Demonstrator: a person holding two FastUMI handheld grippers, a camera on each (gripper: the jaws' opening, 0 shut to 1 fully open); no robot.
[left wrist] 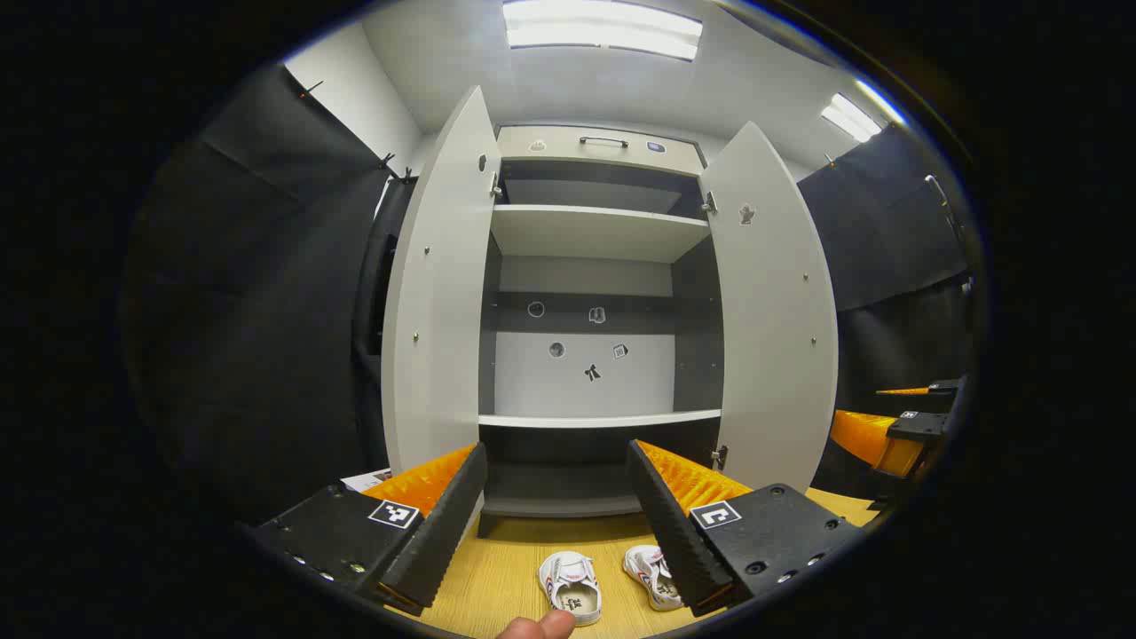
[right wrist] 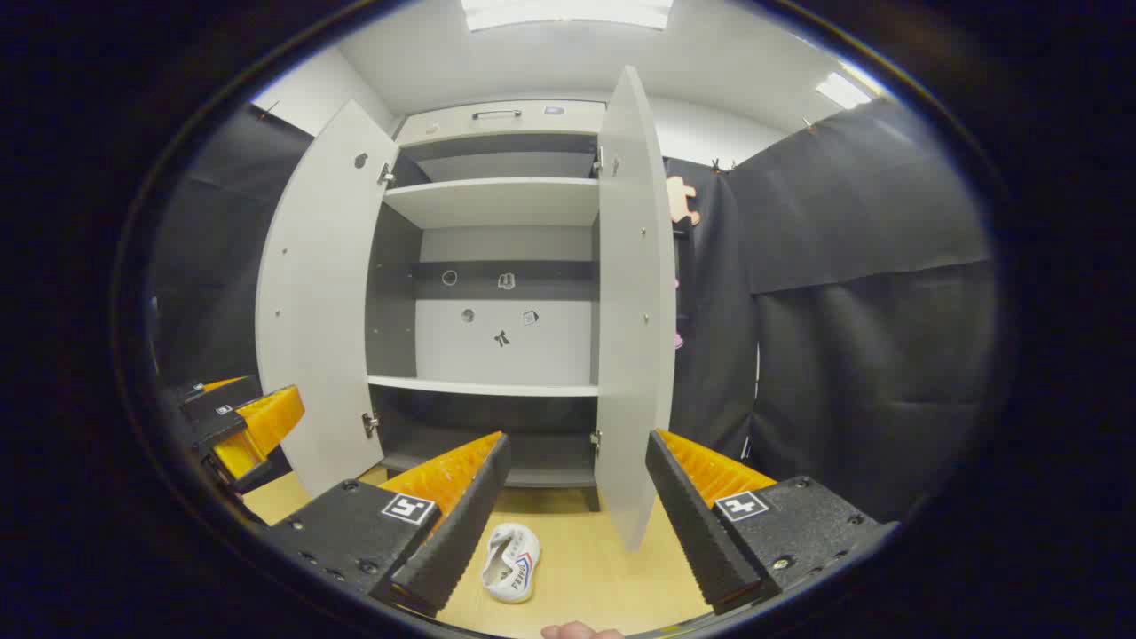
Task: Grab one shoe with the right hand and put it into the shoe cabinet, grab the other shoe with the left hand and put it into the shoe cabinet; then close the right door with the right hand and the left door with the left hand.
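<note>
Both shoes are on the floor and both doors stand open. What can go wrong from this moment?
1. The two shoes lie close together, so the open right gripper may knock one while taking the other.
2. In the right gripper view the right door juts forward, its lower edge near the shoe; a hand carrying a shoe could bump it.
3. The low shelf looks shallow in height, so a shoe could catch its edge.

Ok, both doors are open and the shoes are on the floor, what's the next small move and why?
Probably lower the right gripper onto the shoe just below it. Both grippers are open and empty, the left gripper too, both shoes lie on the floor, and the cabinet stands open.
</note>
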